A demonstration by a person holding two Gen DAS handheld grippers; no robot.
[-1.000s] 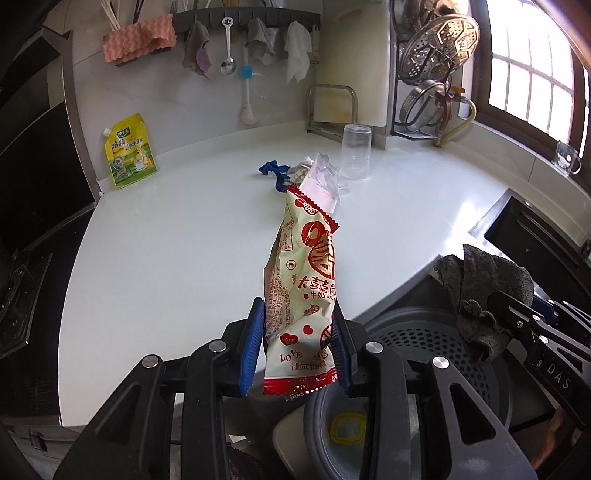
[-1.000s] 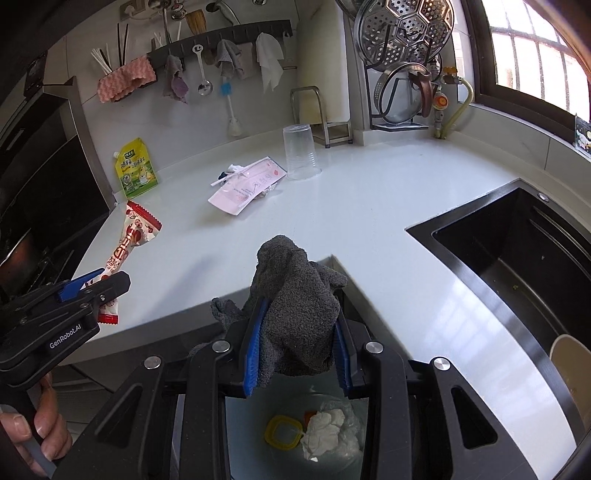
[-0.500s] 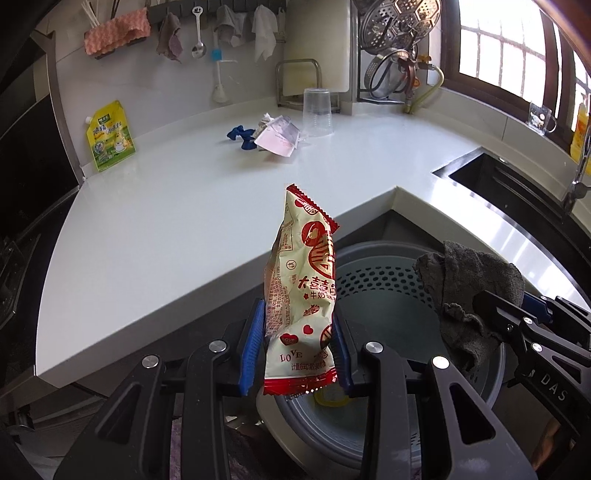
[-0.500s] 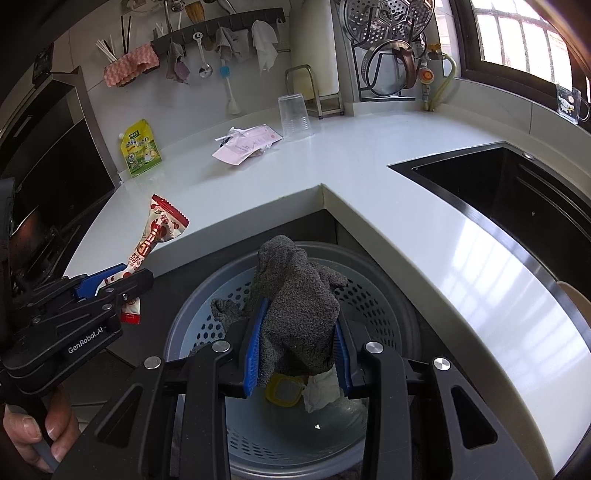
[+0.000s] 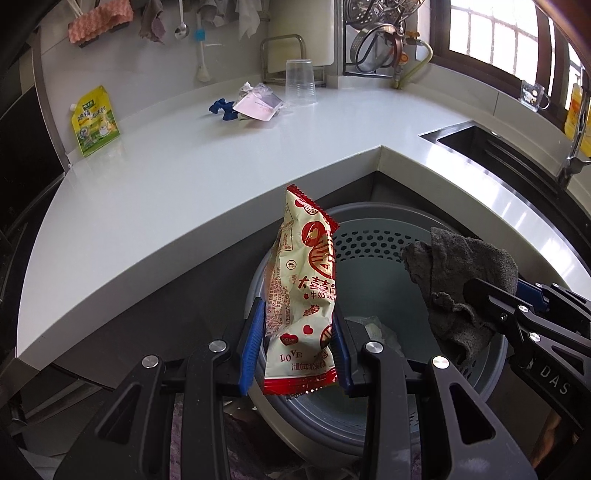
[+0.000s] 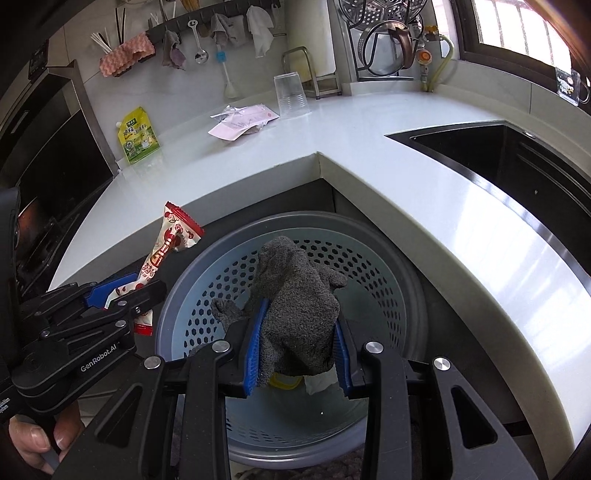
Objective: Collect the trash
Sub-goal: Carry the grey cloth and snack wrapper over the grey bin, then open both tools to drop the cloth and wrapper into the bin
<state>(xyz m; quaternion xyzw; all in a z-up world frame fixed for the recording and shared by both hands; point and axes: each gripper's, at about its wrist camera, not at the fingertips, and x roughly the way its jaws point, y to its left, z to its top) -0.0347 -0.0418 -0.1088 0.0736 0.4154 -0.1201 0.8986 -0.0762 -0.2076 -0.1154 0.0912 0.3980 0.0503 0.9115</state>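
The rag [image 6: 295,314] hides most of what lies in the bin [image 6: 369,236]: only edges of a yellow lid [image 6: 282,381] and white paper [image 6: 319,380] show below it. The wrapper [image 5: 304,295] print is too small to read.

Home kitchen: white corner table [image 5: 177,177], black sink [image 6: 498,155], utensil rail [image 6: 207,18] with hung cloths, steamer rack [image 6: 384,33], window [image 5: 491,37].

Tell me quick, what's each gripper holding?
Left gripper: closed on the red-and-cream snack wrapper.
Right gripper: closed on the grey cloth.
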